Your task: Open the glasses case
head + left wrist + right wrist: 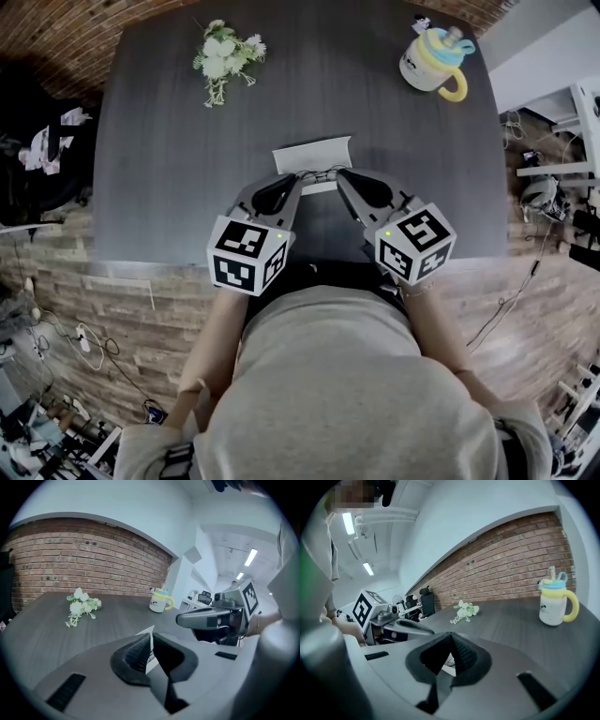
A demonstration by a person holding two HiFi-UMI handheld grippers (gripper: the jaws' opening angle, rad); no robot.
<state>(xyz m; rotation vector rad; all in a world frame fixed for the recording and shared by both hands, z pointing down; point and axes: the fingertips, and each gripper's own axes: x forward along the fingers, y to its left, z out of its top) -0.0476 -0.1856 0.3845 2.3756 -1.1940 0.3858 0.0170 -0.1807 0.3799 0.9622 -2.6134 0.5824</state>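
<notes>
Glasses case (312, 153) at near side of dark table (169, 159) | left gripper (303, 177) pinches its edge | right gripper (337, 173) closed | brick wall (84, 559)

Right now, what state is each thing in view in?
glasses case: white flap lifted, seemingly partly open.
left gripper: jaws shut on that flap.
right gripper: jaws together; no grip on anything visible.
sippy cup: upright, lid on.
flower bunch: lying on its side.
</notes>
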